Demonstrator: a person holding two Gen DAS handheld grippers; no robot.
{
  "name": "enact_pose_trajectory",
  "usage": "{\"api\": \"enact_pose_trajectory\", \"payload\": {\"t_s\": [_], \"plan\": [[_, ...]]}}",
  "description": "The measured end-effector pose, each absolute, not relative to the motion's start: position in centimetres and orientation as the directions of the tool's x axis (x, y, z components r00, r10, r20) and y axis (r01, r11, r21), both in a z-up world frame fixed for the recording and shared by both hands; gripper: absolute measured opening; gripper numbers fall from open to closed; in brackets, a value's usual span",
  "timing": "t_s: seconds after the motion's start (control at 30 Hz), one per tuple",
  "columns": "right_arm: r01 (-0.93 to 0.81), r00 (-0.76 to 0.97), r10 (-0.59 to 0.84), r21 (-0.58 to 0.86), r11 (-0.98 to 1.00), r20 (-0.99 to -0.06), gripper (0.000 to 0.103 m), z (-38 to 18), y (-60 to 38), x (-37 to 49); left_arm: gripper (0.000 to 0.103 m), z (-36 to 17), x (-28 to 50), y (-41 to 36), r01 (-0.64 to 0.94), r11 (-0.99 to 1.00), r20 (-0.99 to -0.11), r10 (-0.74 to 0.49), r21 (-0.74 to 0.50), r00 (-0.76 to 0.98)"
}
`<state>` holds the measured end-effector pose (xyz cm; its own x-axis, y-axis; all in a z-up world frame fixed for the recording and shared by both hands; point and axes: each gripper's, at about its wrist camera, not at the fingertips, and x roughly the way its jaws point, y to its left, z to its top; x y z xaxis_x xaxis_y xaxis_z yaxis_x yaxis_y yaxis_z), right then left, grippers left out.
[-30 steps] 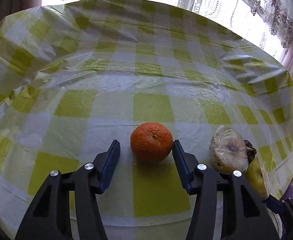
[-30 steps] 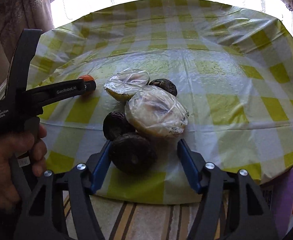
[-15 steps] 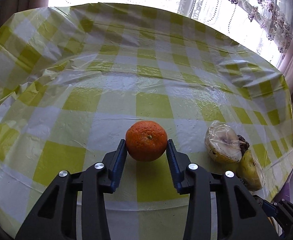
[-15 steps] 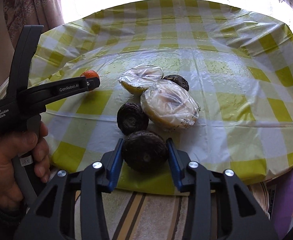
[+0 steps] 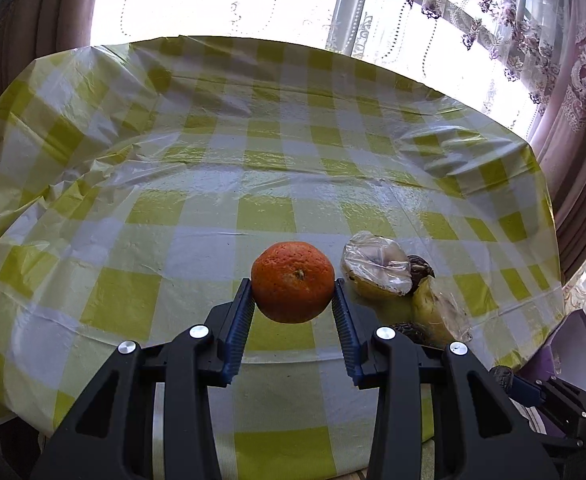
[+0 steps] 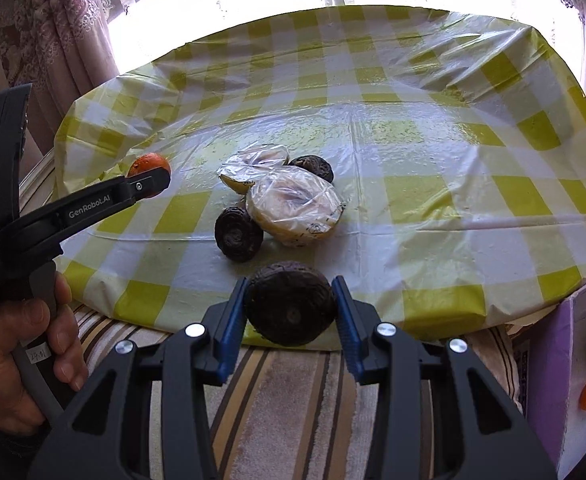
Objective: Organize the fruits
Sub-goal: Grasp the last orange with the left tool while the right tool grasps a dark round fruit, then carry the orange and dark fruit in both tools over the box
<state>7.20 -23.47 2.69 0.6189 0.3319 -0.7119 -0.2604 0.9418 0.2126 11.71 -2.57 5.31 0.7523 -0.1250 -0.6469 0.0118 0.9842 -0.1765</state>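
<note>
Covering table: checked tablecloth (image 5: 197, 216) (curtained window (image 5: 221, 4))

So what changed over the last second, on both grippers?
Both grippers closed on fruit and lifted it: the left gripper now clamps the orange, the right gripper the dark round fruit, both clear of the checked tablecloth. The wrapped fruit and other dark ones stayed put.

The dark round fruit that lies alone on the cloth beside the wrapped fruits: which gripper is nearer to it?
Right. The right gripper, shut on another dark fruit, is just in front of the dark round fruit. The left gripper, holding the orange, is farther off to the side.
</note>
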Motion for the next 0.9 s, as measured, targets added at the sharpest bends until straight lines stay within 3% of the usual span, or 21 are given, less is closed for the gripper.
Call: {"api": "enact_pose_trajectory", "payload": {"t_s": [0.6,0.9], "plan": [[-0.019,0.717,0.185,0.247,0.969,-0.672,0.042,4.7,-38.7,5.3,0.038,6.7,8.3,-18.9,0.377,0.919,-0.635,-0.358,-0.112,0.685],[0.165,0.695,0.025,0.194,0.967,-0.718,0.042,3.6,-46.5,4.8,0.038,4.8,6.6,-29.3,0.581,0.812,-0.673,-0.458,-0.052,0.58]]}}
